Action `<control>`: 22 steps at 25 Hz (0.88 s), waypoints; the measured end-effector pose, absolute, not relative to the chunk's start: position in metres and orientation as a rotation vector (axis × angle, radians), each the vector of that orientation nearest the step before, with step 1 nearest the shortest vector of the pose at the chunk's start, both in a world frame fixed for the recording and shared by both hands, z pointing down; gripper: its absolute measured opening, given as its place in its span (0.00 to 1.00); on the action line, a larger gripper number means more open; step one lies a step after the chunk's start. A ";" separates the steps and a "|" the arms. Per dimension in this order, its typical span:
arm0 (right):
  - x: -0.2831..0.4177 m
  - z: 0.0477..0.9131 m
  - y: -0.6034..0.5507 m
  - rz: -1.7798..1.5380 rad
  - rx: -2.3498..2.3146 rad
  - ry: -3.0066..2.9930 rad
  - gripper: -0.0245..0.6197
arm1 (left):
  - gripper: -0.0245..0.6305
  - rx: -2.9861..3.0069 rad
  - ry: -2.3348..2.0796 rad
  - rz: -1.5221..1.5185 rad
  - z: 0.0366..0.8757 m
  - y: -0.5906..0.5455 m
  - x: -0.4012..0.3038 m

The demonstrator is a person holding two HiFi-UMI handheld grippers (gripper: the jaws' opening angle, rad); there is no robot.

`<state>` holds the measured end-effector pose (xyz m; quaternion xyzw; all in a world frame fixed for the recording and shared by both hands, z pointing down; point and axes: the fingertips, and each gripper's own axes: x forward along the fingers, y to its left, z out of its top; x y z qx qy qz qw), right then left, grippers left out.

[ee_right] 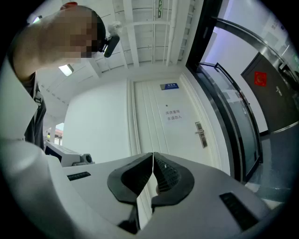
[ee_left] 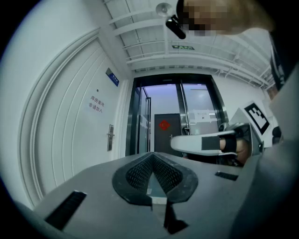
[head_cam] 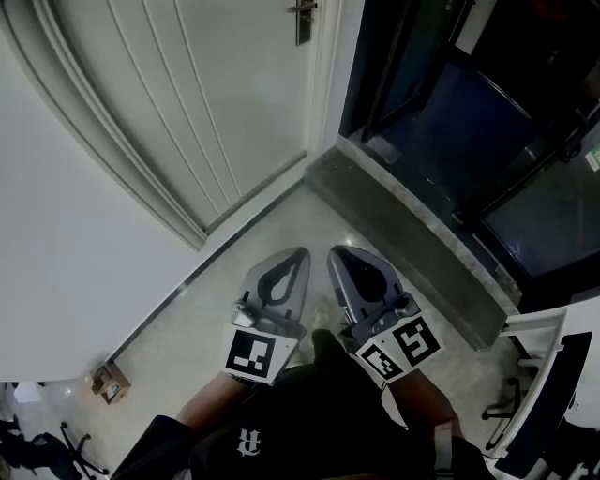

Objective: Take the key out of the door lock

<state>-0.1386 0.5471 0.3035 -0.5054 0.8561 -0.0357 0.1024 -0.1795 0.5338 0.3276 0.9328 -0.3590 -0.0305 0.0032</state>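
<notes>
Holds left tongs (head_cam: 291, 262) and right tongs (head_cam: 345, 261) pressed together, empty, with door lock (head_cam: 302, 19) well away at twelve o'clock, key too small to see.

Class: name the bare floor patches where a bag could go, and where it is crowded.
Bare floor between the door, threshold, left gripper and right gripper; also between the box and left gripper. Crowded lower right by the white frame.

Pale floor (head_cam: 246, 246) carrying small cardboard box (head_cam: 111, 382), lying at 8 o'clock; grey stone threshold (head_cam: 412, 234) running along 2 o'clock.
</notes>
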 end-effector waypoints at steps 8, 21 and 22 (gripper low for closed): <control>-0.084 0.287 0.467 -0.094 -1.443 2.548 0.06 | 0.04 2.913 -1.162 -0.071 0.318 0.453 -0.123; -0.032 0.274 0.355 -0.134 -1.351 2.561 0.06 | 0.04 2.932 -1.294 -0.022 0.305 0.343 -0.077; -0.031 0.273 0.344 -0.136 -1.350 2.562 0.06 | 0.04 2.931 -1.299 -0.023 0.304 0.332 -0.076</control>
